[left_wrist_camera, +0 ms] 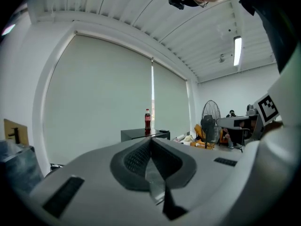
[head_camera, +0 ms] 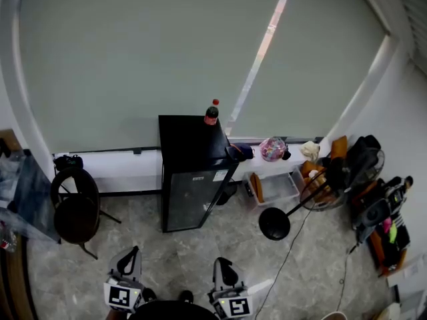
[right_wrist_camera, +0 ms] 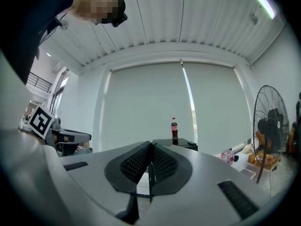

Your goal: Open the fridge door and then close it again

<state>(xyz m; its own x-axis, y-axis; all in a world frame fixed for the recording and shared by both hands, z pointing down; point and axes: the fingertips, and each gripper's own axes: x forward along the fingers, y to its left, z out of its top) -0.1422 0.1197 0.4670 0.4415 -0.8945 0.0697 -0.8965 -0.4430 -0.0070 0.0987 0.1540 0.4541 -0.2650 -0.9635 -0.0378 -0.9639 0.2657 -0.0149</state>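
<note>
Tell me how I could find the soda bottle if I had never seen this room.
Look at the big pale window blind that fills the far wall; a black fridge stands on the floor in front of it. The bottle stands upright on the fridge's top, near the back corner by the blind. It is the only thing up there with a red cap and dark drink inside.

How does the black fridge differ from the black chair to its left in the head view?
The fridge is a tall box with flat sides; the chair is lower, with a round seat and thin legs. The fridge carries a bottle on top; the chair carries none. Both are black.
</note>
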